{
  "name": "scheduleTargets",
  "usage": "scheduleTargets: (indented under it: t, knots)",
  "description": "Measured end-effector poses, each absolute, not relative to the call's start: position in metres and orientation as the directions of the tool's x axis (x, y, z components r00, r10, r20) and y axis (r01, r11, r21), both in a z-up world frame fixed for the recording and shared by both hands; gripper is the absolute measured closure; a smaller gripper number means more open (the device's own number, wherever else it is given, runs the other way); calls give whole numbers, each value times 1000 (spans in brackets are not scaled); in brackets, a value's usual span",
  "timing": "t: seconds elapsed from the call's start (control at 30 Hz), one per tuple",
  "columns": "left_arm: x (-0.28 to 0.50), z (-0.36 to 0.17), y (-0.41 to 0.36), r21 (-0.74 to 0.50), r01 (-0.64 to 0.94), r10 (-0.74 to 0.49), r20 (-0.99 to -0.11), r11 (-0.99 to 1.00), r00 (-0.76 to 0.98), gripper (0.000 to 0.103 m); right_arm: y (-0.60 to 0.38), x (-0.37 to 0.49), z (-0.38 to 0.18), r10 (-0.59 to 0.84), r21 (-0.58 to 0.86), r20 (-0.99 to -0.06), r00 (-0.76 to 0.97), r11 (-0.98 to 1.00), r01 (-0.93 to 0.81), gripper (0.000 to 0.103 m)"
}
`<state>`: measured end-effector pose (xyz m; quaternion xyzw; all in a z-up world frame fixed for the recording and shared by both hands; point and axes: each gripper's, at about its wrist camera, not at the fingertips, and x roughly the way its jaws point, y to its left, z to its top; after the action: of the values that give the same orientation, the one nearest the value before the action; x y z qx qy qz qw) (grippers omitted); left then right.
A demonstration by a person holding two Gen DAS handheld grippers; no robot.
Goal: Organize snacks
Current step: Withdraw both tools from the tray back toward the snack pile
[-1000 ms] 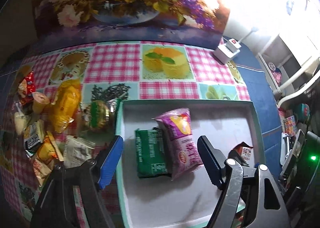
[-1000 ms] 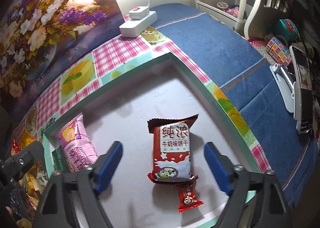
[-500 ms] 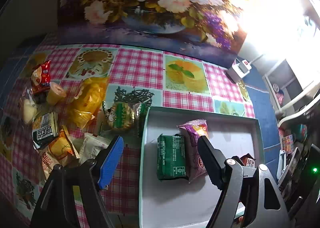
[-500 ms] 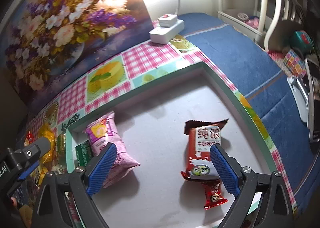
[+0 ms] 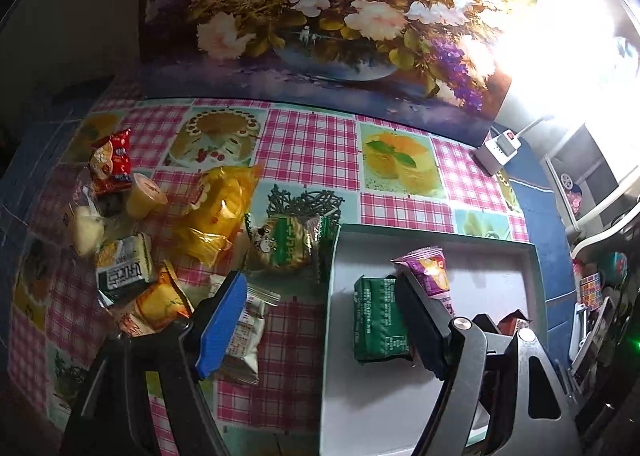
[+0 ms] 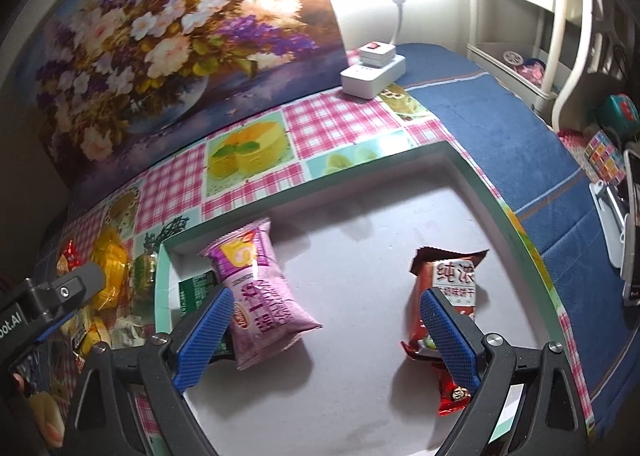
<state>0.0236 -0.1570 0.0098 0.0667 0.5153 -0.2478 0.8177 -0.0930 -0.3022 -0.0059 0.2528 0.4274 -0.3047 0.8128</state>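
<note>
A shallow white tray with a green rim (image 5: 436, 237) (image 6: 500, 208) holds a green packet (image 5: 378, 322), a purple packet (image 5: 430, 274) (image 6: 260, 296), a red biscuit packet (image 6: 454, 284) and a small red packet (image 6: 452, 392). Several loose snacks lie left of the tray: a round green packet (image 5: 286, 242), a yellow bag (image 5: 218, 212), a white packet (image 5: 244, 336). My left gripper (image 5: 320, 328) is open and empty above the tray's left rim. My right gripper (image 6: 326, 336) is open and empty above the tray's middle.
More snacks lie at the far left: a red packet (image 5: 112, 162), a jelly cup (image 5: 144, 196), a black-and-white packet (image 5: 122, 268), an orange packet (image 5: 156, 304). A flower painting (image 5: 320, 16) stands behind. A white power strip (image 6: 372, 72) sits at the back right.
Both grippers have pulled back and shifted left. The left one went from over the tray's inside to over its left rim. Both stay open and empty.
</note>
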Motion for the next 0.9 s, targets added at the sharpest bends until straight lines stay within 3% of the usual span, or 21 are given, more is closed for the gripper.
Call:
scheduleTargets:
  t: [0.27, 0.4, 0.9]
  knots:
    - [33, 14, -145, -170, 461, -357, -864, 871, 356, 26, -285, -77, 2, -263, 161, -834, 485, 726, 669, 7]
    - [39, 19, -134, -106, 438, -308, -853, 893, 421, 26, -275, -68, 8, -280, 142, -816, 505, 750, 646, 7]
    - [73, 23, -63, -110, 289, -250, -822, 951, 512, 26, -219, -24, 12, -243, 136, -773, 586, 839, 527, 7]
